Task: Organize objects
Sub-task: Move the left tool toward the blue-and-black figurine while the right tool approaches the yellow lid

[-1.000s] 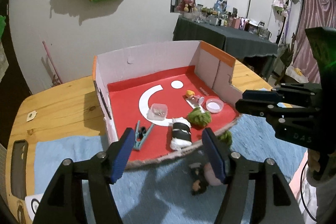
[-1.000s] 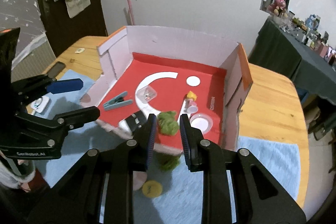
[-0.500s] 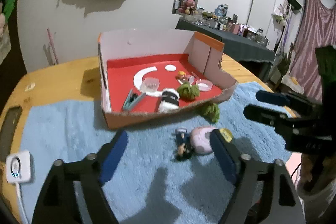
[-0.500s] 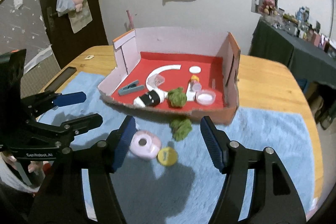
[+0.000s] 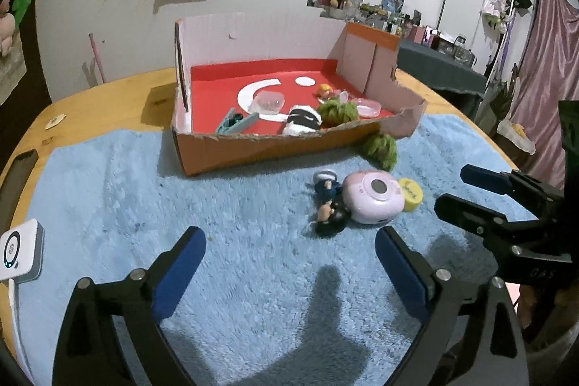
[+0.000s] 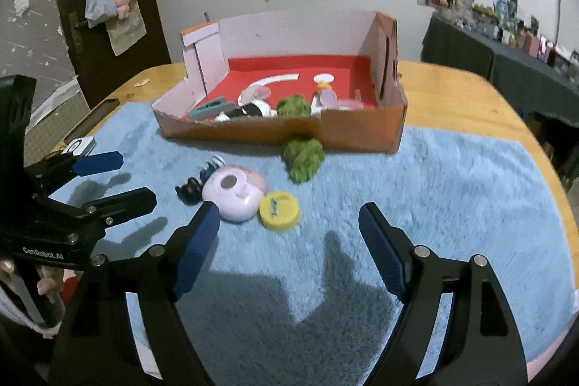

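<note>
An orange cardboard box (image 5: 253,147) (image 6: 362,132) with a red floor stands on a blue rug. Inside lie a teal clip (image 5: 235,123), a clear cup (image 5: 268,102), a black-and-white roll (image 5: 302,122), a green fuzzy ball (image 5: 338,111) and a small dish (image 5: 367,106). On the rug in front lie a second green ball (image 5: 381,150) (image 6: 303,158), a pink round toy (image 5: 372,196) (image 6: 235,192), a dark figurine (image 5: 329,205) (image 6: 197,185) and a yellow cap (image 5: 410,194) (image 6: 279,209). My left gripper (image 5: 289,259) (image 6: 108,179) and my right gripper (image 6: 287,237) (image 5: 466,190) are both open and empty, hovering short of these things.
The blue rug (image 5: 108,187) covers a round wooden table (image 5: 101,96). A white square device (image 5: 18,250) lies at the rug's left edge, with a dark phone (image 5: 18,169) on the wood beyond it. A dark-clothed table with clutter (image 6: 506,46) stands behind on the right.
Both grippers have drawn back from the box and lowered toward the rug. The right gripper went from nearly shut to wide open. The left stayed open.
</note>
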`<state>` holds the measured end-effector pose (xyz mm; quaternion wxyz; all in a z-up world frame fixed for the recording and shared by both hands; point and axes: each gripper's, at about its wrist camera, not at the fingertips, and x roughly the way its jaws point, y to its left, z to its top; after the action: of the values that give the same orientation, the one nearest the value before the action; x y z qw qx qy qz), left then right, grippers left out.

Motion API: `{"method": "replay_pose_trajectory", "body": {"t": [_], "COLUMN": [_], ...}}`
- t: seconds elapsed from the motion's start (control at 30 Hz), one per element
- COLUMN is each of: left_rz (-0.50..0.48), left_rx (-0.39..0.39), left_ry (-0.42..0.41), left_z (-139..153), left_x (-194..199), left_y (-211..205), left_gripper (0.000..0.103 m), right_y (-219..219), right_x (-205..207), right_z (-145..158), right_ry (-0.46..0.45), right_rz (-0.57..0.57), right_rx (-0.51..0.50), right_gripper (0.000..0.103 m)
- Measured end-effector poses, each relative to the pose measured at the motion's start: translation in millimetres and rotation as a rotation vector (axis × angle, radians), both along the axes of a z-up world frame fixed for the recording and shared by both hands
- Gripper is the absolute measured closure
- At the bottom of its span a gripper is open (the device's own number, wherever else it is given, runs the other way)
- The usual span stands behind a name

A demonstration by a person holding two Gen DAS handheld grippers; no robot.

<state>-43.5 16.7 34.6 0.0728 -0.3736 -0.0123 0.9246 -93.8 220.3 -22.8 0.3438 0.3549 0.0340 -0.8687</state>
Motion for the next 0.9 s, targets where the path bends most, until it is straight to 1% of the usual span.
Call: {"method": "replay_pose_trajectory", "body": {"t": [0.1,0.17,0.33,0.43,0.57,0.7,0.9], "left_rz": [0.002,-0.003,-0.052,-0.08,-0.092,-0.104,-0.086], "left_rx": [-0.01,-0.023,-0.059,-0.081,-0.149,-0.176,-0.255], "left_ry": [-0.009,-0.034,-0.1,-0.12,-0.124,-0.124,-0.088], "left_z": [-2.1,-5.3,-15.5,-19.2,-21.6,-21.8,-18.1], "left_x": [-4.4,-10.7,-28.1,-35.4,-45.4,-53.3,-51.3], "left_y": [0.1,1.0,5.4,8.2,14.0,15.3,4.4], "left_gripper": [0.007,0.007,0.007,0.007,0.007,0.006,0.007], "right_y": [1.9,3.3,3.9,2.9,0.5,0.6,-1.4], "right_x": [-1.7,-3.8,-7.9,-11.7,-16.1,-20.5,-22.3], "right_z": [-3.1,-4.9,-9.1,-13.1,-17.4,-18.9,-19.0], "right_ry": [-0.007,-0.022,-0.038,-0.046,-0.052,-0.066,-0.065], "right_rz": [-0.007,-0.004,0.0,0.009,0.018,0.019,0.037], "right_rx": [0.007,0.002,0.009,0.027,0.055,0.049,0.071], "right_gripper": [0.024,0.024,0.023,0.023,0.023,0.023,0.023]}}
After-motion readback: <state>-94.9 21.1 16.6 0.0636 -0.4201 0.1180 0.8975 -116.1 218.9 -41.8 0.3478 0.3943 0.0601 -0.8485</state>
